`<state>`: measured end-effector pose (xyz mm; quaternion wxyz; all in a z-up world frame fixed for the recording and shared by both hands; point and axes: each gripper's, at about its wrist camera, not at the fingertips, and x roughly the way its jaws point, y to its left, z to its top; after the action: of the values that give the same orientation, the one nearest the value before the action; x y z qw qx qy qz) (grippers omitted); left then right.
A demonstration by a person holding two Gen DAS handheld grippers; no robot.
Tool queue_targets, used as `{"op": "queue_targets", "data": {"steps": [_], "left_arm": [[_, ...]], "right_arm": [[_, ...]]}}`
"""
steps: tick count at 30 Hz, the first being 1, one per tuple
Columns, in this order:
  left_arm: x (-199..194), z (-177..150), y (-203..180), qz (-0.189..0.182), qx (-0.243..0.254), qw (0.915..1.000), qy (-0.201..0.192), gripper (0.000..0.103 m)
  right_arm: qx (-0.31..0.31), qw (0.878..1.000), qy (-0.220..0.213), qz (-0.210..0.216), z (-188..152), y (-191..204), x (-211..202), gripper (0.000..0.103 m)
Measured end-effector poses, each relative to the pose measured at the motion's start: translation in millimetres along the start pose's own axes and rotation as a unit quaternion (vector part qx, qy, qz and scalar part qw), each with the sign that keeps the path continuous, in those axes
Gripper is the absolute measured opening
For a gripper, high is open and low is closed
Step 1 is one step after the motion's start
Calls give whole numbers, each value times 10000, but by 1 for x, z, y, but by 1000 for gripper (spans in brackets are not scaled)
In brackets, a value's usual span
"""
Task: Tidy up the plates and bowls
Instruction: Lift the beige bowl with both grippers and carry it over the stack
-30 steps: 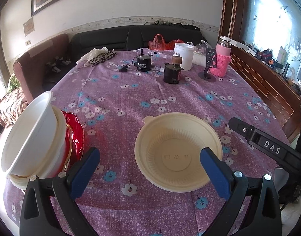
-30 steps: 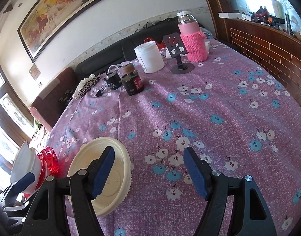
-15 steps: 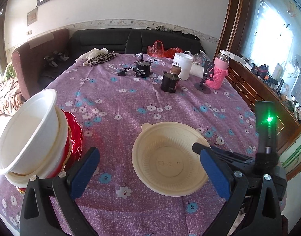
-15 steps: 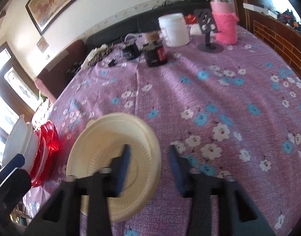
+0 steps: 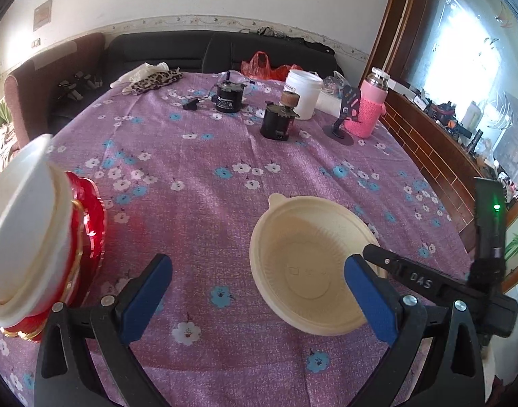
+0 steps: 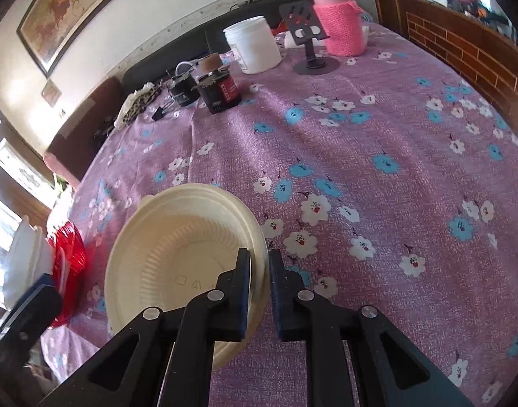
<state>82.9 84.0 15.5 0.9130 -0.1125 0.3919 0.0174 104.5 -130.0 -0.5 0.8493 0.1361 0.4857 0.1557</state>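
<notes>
A cream plastic bowl [image 6: 177,254] [image 5: 303,264] sits on the purple flowered tablecloth near the front edge. My right gripper [image 6: 259,264] is shut on the bowl's right rim, one finger inside the wall and one outside. At the left edge stands a stack of white bowls [image 5: 18,224] on red plates [image 5: 89,224], seen also as the red plates [image 6: 67,264] in the right wrist view. My left gripper [image 5: 255,291] hangs open above the cloth between the stack and the cream bowl, with nothing between its blue pads.
At the far side of the table [image 5: 225,156] stand a white tub [image 5: 303,93], a pink-sleeved flask [image 5: 369,108], a phone stand [image 5: 342,125], two dark jars [image 5: 279,120] and a leopard-print cloth [image 5: 154,79]. A sofa lies behind, a brick ledge on the right.
My right gripper went from wide open around the bowl's rim to shut on it, and moved lower. The left gripper drifted slightly and stayed open.
</notes>
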Motion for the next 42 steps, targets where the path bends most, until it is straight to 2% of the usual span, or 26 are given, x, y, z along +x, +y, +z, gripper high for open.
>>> {"op": "queue_targets", "data": {"steps": [1, 2, 3, 4, 5, 10, 19, 21, 22, 23, 28, 34, 38, 42], "left_arm": [[7, 1, 0, 24, -6, 10000, 58, 94], [12, 1, 1, 39, -21, 9999, 116, 82], [19, 2, 2, 36, -41, 9998, 199, 76], [26, 2, 5, 38, -59, 9996, 291, 63], [34, 2, 7, 51, -94, 9991, 409, 56], [63, -3, 17, -13, -384, 9959, 816, 56], [77, -12, 5, 13, -213, 9953, 947, 55], [78, -12, 3, 8, -164, 9953, 957, 40], [80, -13, 2, -42, -124, 9949, 1000, 22], [80, -13, 2, -41, -109, 9947, 1024, 19], [57, -12, 4, -167, -150, 9969, 749, 18], [2, -3, 5, -130, -147, 9998, 61, 19], [-39, 4, 16, -150, -230, 9987, -423, 19], [-69, 9, 35, -88, -394, 9966, -713, 19]], "right_arm": [[20, 10000, -15, 29, 0, -1, -1, 12], [37, 10000, -32, 49, -1, -2, -1, 13], [48, 10000, -42, 67, -1, -2, -2, 14], [57, 9999, -42, 87, -2, -3, -2, 15], [62, 9999, -35, 104, -3, -2, -2, 15], [24, 9999, 24, 143, -8, 3, 3, 21], [-34, 9999, 131, 77, -15, 11, 13, 21], [-71, 9999, 97, 50, -16, 14, 13, 21], [-105, 9999, 78, 47, -17, 16, 12, 21], [-139, 9999, 38, 20, -17, 18, 10, 23], [-232, 9993, -271, 72, -18, 27, -10, 22], [-430, 9960, -771, 164, -20, 54, -43, 22], [-552, 9920, -1062, 411, -20, 76, -66, 22], [-746, 9871, -1244, 671, -20, 105, -80, 22]]}}
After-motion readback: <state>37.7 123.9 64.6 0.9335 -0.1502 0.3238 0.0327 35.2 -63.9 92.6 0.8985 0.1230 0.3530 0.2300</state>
